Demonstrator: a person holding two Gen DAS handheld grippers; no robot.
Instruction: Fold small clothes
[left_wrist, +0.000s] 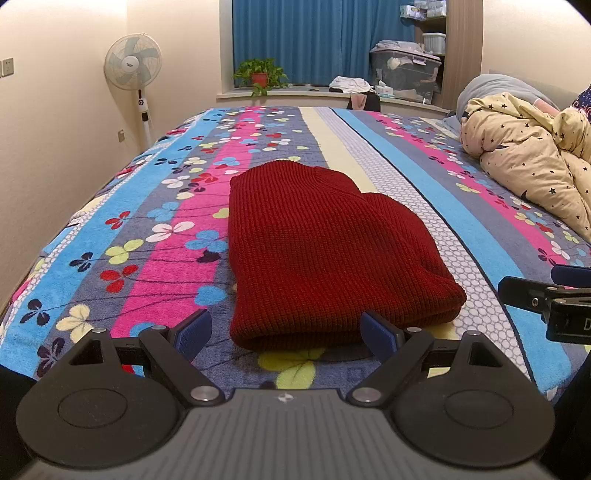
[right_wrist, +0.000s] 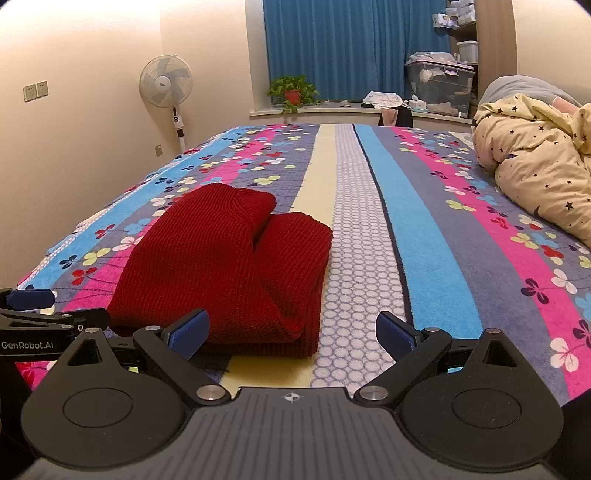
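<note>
A dark red knitted garment (left_wrist: 325, 251) lies folded into a thick bundle on the striped, flowered bedspread (left_wrist: 147, 258). In the left wrist view my left gripper (left_wrist: 284, 332) hovers just in front of the bundle's near edge, jaws wide open, nothing between the blue pads (left_wrist: 192, 332). In the right wrist view the same red garment (right_wrist: 221, 266) sits ahead and to the left. My right gripper (right_wrist: 291, 332) stands open over the bedspread (right_wrist: 424, 240), its left pad (right_wrist: 188, 332) close to the bundle's near corner. Each gripper shows at the edge of the other's view.
A cream star-printed duvet (left_wrist: 535, 166) is heaped on the bed's right side. Beyond the bed are a standing fan (left_wrist: 133, 70), a potted plant (left_wrist: 260, 75) on the window ledge, blue curtains and a storage box (left_wrist: 402, 74). A wall runs along the left.
</note>
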